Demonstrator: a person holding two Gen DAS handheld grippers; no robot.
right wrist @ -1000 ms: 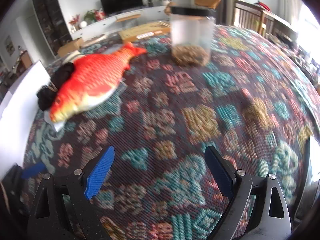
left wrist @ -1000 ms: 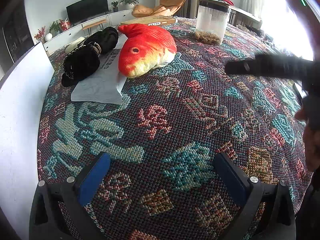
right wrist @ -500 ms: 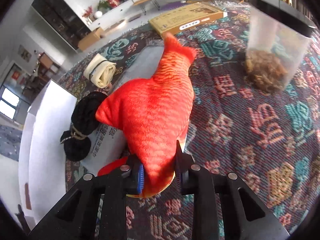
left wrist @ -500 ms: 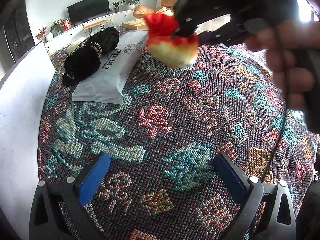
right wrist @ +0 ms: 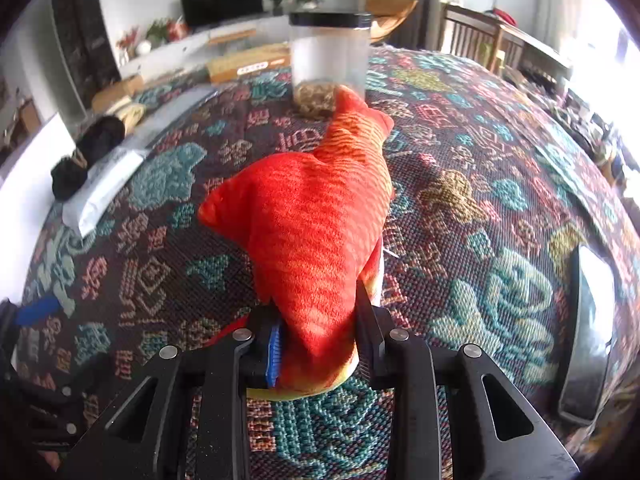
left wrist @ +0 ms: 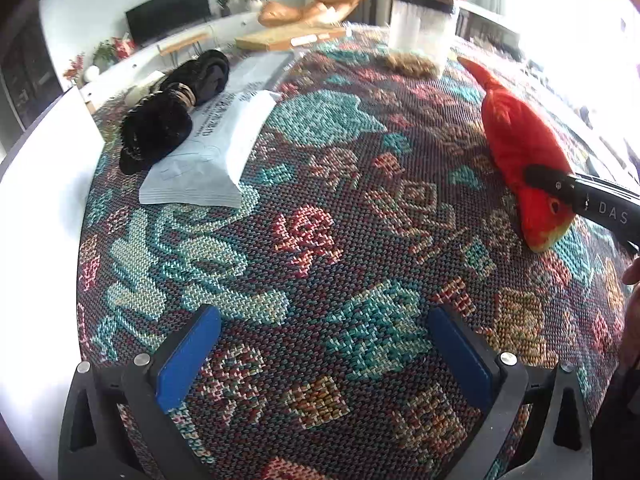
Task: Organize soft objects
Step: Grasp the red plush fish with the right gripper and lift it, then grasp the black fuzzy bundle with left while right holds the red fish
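A red and orange plush fish lies on the patterned tablecloth, its tail pointing toward a jar. My right gripper is shut on the fish's head end. The fish also shows at the right of the left wrist view, with the right gripper's finger across its head. My left gripper is open and empty, low over the cloth near the front. A black fuzzy bundle and a grey soft package lie at the far left.
A clear jar with a black lid stands behind the fish. A white panel borders the table's left edge. A flat cardboard box lies at the back. A dark phone-like slab lies at the right.
My right gripper closed on the plush fish, lifted it off the grey package and carried it to the right side of the table, where it now rests. My left gripper stayed still.
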